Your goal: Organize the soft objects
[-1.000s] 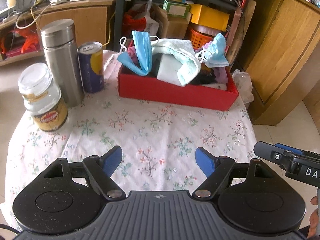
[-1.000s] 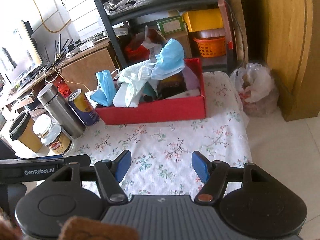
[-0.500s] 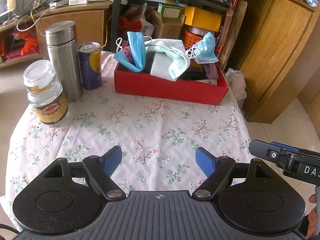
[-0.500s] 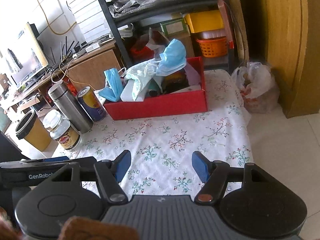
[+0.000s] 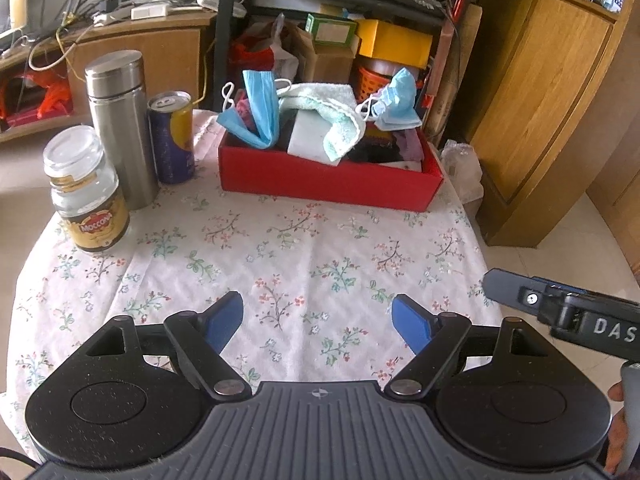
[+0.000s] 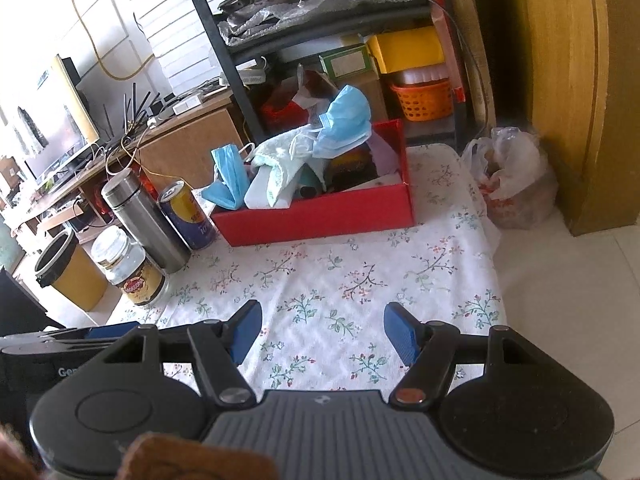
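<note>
A: What is nearest the cameras?

B: The left gripper (image 5: 318, 322) and the right gripper (image 6: 322, 330), both over the near part of the bench (image 5: 312, 248), well short of the red box (image 5: 328, 178). Each has its jaws spread wide apart with nothing between them, only the flowered cloth below.

A: And beyond them?

B: To the left of the red box and nearer than it stands a coffee jar (image 5: 86, 192). Behind the jar is a steel flask (image 5: 120, 128), and a blue and yellow can (image 5: 172, 136) stands just beside the flask, between it and the box.

A: Where are the soft things?

B: Piled in the red box, at the far side of the bench. A blue face mask (image 5: 256, 110) hangs over the box's left end, a pale green towel (image 5: 332, 120) drapes across the middle, and a second blue mask (image 5: 396, 100) sits on top toward the right end. Darker cloth lies beneath, too jumbled to tell apart.

A: Past the box?

B: A black shelf rack (image 6: 248, 80) holding an orange basket (image 6: 424, 98).
</note>
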